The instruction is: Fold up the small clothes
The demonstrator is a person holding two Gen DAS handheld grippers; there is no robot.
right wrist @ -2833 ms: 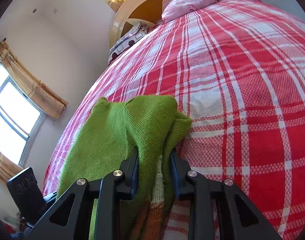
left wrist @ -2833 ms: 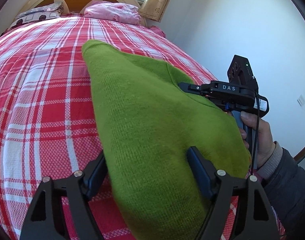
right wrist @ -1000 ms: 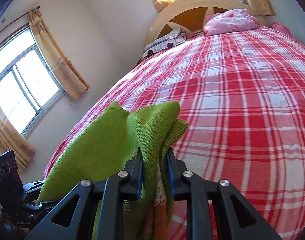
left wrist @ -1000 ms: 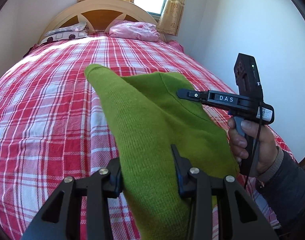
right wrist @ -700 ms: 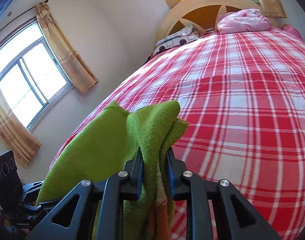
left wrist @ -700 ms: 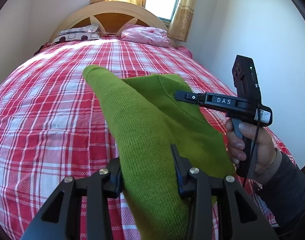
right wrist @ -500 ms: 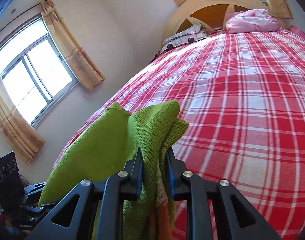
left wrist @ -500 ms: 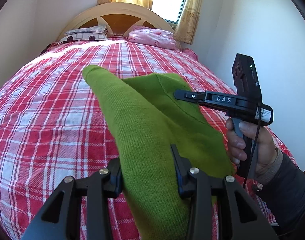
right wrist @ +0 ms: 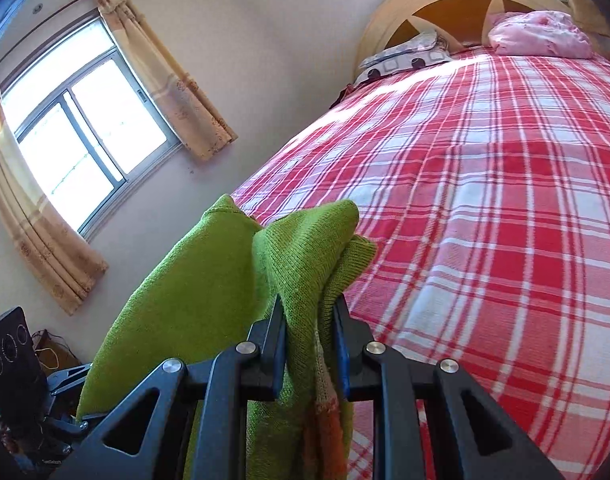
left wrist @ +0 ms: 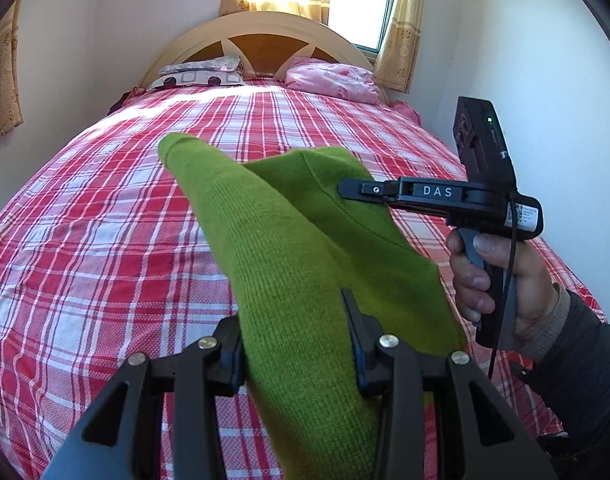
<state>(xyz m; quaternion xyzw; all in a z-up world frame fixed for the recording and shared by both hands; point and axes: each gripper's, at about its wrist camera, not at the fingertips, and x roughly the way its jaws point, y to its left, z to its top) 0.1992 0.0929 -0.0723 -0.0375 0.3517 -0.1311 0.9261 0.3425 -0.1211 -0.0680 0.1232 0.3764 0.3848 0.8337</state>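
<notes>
the wide bed with its red-and-white checked cotton cover (left wrist: 105, 240) filled most of both views, running back to an arched pale wooden headboard (left wrist: 261, 40) with a grey patterned pillow (left wrist: 201, 74) and a crumpled pink quilt (left wrist: 333, 80) against it. above the near end of that cover hung the small lime-green knitted sweater (left wrist: 273, 240), lifted clear of the bed and stretched between the two tools, one narrow part (apparently a sleeve) jutting forward towards the headboard. the left gripper (left wrist: 295, 344) was clamped on a thick bunch of the knit, its jaws held fairly wide by the fabric. the right gripper (right wrist: 309, 336) was pinched tightly on a gathered, doubled-over fold, where a strip of orange and cream pattern showed under the green; in the left view a hand (left wrist: 501, 280) gripped its handle.

the knit looked soft, light and limp, with nothing stiff in it, so it would likely sag and stretch wherever unsupported and cling a little to the woven cover. it seemed neither fragile nor slippery. a good hold would probably be at hems, shoulders or cuffs, taking both layers together, since a pinch mid-panel would only bunch it.
</notes>
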